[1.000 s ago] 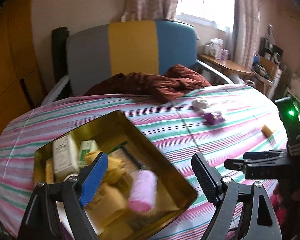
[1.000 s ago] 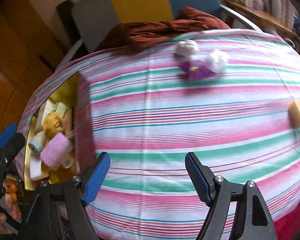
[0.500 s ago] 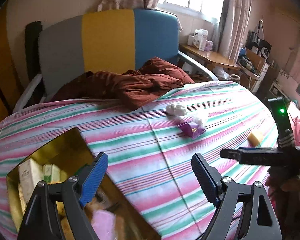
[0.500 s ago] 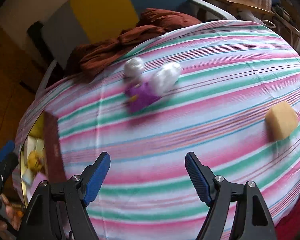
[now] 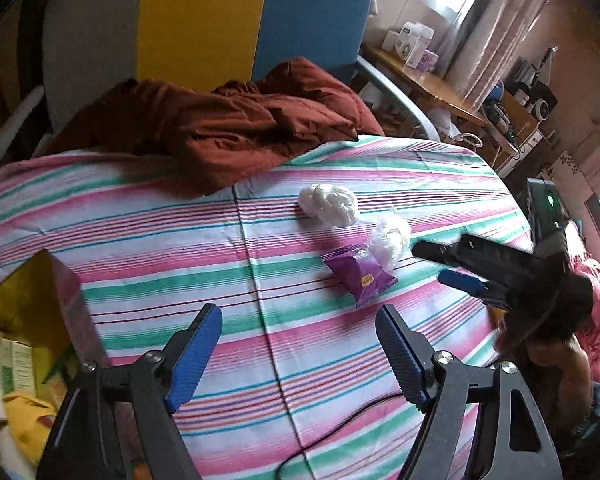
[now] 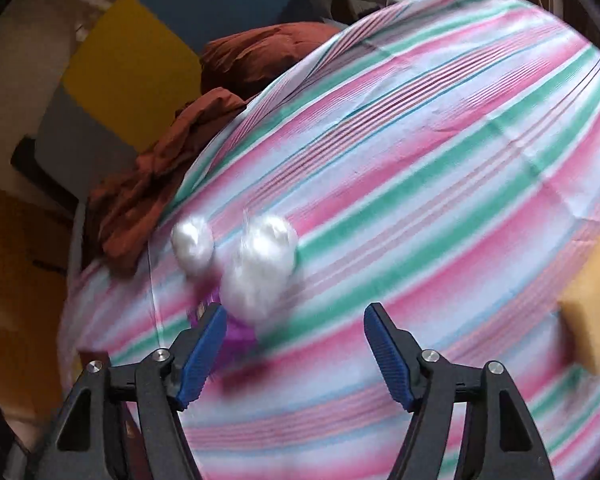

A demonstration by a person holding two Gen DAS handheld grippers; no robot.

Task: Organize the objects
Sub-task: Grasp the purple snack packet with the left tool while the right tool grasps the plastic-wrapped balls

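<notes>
Downward both grippers tilted, fingers apart and closing with nothing between them. The left gripper (image 5: 300, 344) hung over the striped bed sheet (image 5: 140, 240). The right gripper (image 6: 292, 344) reached in from the right, tips near a purple packet (image 5: 360, 274) and a clear bag of white cotton (image 5: 388, 238). Another white bundle (image 5: 330, 204) lay just beyond. A yellow sponge (image 6: 592, 304) sat well to the right; a gold box (image 5: 24, 304) stood at the left.
</notes>
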